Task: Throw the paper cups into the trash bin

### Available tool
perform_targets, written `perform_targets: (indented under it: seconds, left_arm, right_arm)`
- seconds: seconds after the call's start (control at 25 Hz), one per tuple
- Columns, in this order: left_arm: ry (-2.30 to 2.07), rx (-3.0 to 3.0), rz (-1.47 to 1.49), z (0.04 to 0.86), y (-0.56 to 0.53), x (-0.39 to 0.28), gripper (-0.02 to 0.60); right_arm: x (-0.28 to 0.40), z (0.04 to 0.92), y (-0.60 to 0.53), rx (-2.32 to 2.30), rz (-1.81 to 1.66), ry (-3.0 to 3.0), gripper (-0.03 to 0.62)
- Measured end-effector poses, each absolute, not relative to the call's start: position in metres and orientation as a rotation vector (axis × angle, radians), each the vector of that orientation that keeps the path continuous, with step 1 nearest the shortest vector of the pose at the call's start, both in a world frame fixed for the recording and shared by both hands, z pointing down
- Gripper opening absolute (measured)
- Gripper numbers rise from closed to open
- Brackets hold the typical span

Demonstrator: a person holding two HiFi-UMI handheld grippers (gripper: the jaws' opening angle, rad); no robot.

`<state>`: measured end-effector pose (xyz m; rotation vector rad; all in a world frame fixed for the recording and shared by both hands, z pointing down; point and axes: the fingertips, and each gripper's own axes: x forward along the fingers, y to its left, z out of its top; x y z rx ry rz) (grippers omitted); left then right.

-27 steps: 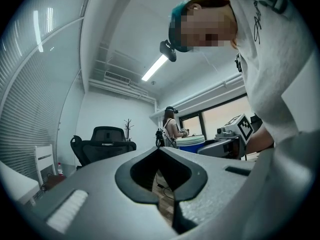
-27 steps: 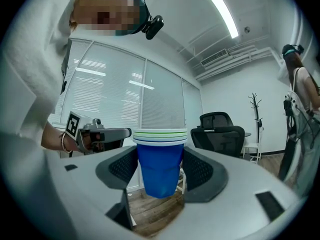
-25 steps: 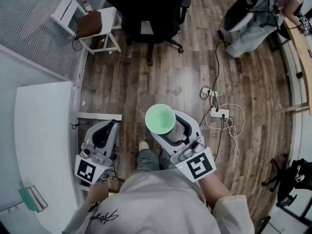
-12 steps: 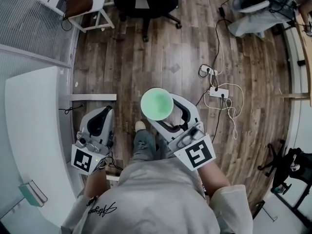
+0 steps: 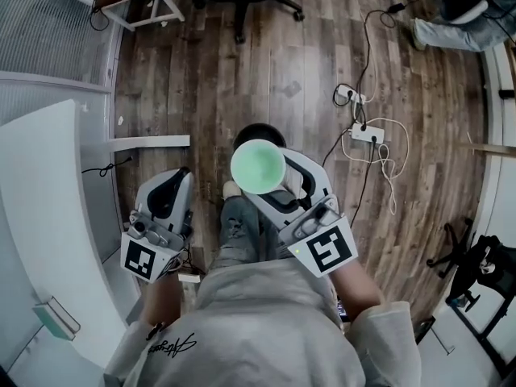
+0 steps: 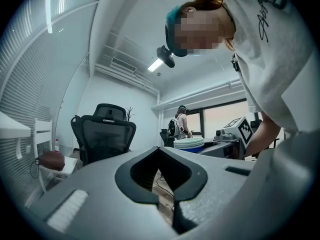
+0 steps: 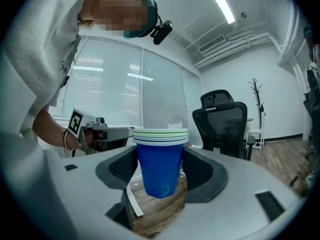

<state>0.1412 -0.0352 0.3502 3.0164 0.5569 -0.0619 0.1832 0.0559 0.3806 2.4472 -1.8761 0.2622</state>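
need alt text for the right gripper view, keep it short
The right gripper is shut on an upright stack of blue paper cups, with white and green rims showing at the top. Behind it are the left gripper held in a hand, a black office chair, window blinds and the person leaning over from above.

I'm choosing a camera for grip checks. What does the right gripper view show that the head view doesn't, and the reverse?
Right gripper view only: the paper cups with blue wall and stacked rims, pinched between the fingers. Head view only: the top cup and its green inside, the power strip. Both: the right gripper holding them, and the left gripper.
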Motion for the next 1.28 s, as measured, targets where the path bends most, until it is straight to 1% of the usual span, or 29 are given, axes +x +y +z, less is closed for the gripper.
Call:
perform_targets:
  seconds: [0.36,0.6,1.28]
  left_arm:
    - [0.501,3.011,0.054,0.396,-0.042,0.147,0.003]
    - [0.483,3.002,0.101,0.42,-0.044,0.152,0.003]
    - [0.481,2.958,0.188,0.495,-0.044,0.153,0.003]
  right_arm:
    - [0.19,0.429,0.049,2.399,0.305,-1.885,0.27]
    - [0.199,0.469,0.052,2.433,0.444,-1.887,0.27]
    - [0.202,0.545,0.05,2.366,0.517,-1.874,0.272]
